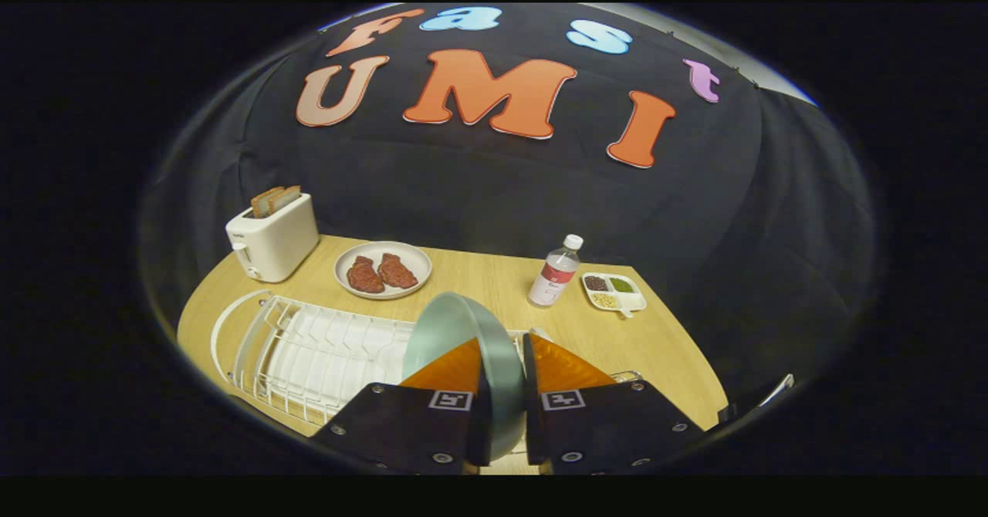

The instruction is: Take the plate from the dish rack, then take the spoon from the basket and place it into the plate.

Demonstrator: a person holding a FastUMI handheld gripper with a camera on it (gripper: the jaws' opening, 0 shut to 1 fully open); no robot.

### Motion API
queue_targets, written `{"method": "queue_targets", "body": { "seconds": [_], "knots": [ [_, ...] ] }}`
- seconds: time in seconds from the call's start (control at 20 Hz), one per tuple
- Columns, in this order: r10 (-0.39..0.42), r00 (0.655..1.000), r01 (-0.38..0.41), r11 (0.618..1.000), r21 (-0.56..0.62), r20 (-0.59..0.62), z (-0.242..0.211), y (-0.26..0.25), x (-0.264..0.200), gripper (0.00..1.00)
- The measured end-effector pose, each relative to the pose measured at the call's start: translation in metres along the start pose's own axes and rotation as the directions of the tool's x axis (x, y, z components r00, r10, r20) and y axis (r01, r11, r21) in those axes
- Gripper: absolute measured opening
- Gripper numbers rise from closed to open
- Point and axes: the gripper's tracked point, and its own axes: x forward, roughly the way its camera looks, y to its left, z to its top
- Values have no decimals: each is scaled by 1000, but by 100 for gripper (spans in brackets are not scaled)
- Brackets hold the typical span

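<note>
One gripper [505,363] was up, its two fingers clamped on the one green plate [455,332] above the one dish rack [309,355]. Beyond the rack stood one toaster [272,239] with two toast slices [275,200], one white plate [383,270] carrying two meat pieces [380,272], one bottle [554,272], and one three-part tray [614,292].

A light wooden tabletop [478,278] with a rounded near edge carries everything here. At its far left corner stands a white plastic toaster [272,239] with two slices of brown bread [275,200] upright in its slots. Just beside it lies a round white plate [383,269] holding two dark red pieces of meat. Further right stands a clear plastic bottle with a white cap and red label [554,273], and near it a small white divided dish [614,292] filled with beans. A white wire dish rack [309,351] sits along the near side.
</note>
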Motion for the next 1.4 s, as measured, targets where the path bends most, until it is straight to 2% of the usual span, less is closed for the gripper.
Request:
{"method": "queue_targets", "body": {
  "seconds": [0.25,0.35,0.55,0.75,1.05,1.25,1.4],
  "knots": [
    [85,996,-86,992,94,20,-11,-7,-26,18],
    [141,990,-144,980,140,26,-22,-9,-45,18],
    [284,958,-284,923,261,37,-56,-5,-87,18],
    [400,915,-385,834,395,47,-102,2,-115,18],
    [424,903,-393,755,526,66,-161,-3,-118,18],
    [476,876,-415,663,623,78,-193,9,-116,18],
    [486,871,-406,626,666,74,-219,14,-108,18]
  ]
}}
